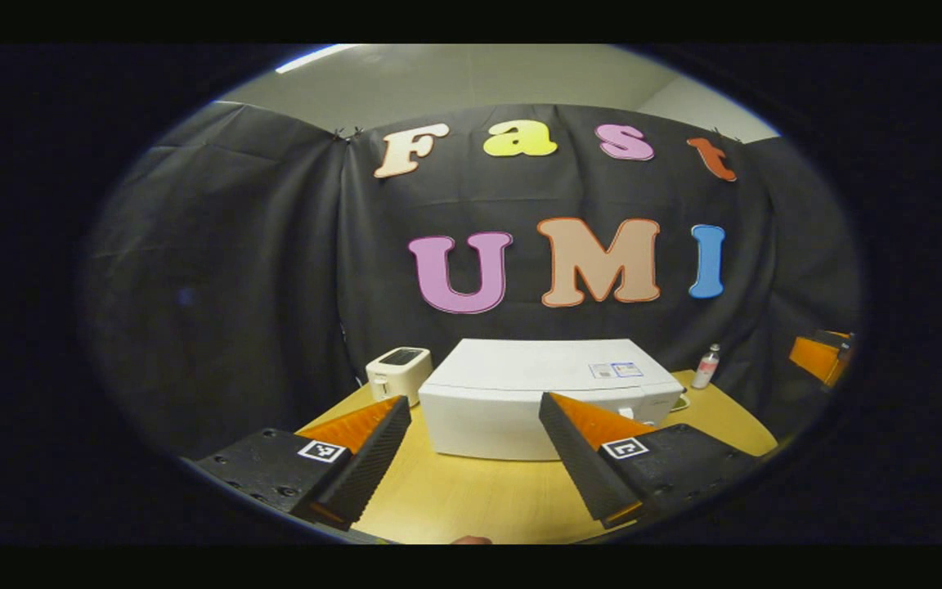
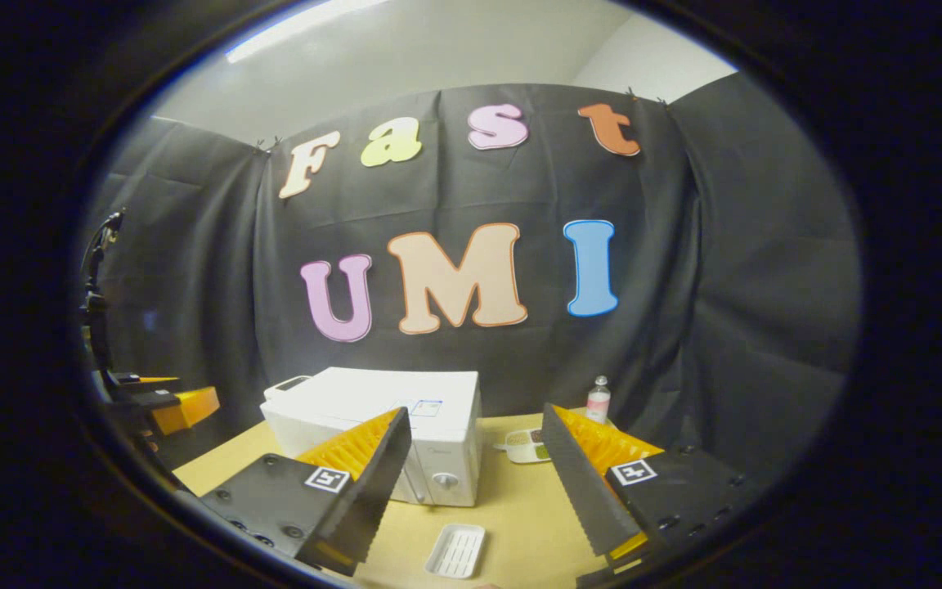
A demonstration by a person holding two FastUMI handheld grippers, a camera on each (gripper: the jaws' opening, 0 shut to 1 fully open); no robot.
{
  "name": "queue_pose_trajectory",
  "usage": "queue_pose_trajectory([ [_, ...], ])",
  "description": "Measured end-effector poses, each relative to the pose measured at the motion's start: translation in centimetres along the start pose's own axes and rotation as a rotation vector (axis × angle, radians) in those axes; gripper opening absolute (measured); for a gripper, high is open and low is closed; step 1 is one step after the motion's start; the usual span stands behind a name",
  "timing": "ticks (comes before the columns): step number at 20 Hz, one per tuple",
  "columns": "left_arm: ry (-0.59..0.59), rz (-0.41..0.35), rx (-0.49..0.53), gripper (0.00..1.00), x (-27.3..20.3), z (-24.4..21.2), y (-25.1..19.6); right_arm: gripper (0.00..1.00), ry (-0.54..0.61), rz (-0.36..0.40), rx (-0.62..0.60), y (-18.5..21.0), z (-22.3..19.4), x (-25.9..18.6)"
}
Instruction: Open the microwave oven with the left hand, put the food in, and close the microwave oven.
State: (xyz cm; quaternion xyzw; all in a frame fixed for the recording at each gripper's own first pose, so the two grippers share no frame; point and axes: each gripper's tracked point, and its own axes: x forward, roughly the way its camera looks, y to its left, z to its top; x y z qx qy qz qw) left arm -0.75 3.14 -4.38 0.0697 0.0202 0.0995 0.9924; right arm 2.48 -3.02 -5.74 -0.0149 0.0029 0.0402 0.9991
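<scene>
A white microwave [image 1: 520, 384] stands on the wooden table [image 1: 471, 499], beyond my left gripper [image 1: 475, 405], which is open and holds nothing. In the right gripper view the microwave [image 2: 373, 409] shows its front panel with a knob [image 2: 444, 480], and its door looks shut. A white dish of food [image 2: 528, 446] lies on the table just right of the microwave. My right gripper [image 2: 477, 417] is open and empty, held above the table in front of the microwave and the dish.
A white toaster [image 1: 399, 372] stands left of the microwave. A small bottle [image 2: 598, 399] is behind the food dish. A ribbed white tray [image 2: 456, 550] lies near the front edge. The other gripper [image 2: 177, 409] hangs at the far left.
</scene>
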Motion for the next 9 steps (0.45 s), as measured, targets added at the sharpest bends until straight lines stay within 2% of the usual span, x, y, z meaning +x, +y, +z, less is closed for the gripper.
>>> queue_pose_trajectory([
  [5,0.018,-0.033,0.014,0.98,-0.8,-0.9,0.5,0.91,-0.032,-0.019,-0.002,0.6,0.8,-1.2],
  [9,0.009,-0.025,0.015,1.00,-2.1,-1.0,2.7,0.91,-0.041,-0.035,0.008,1.8,0.9,-2.9],
])
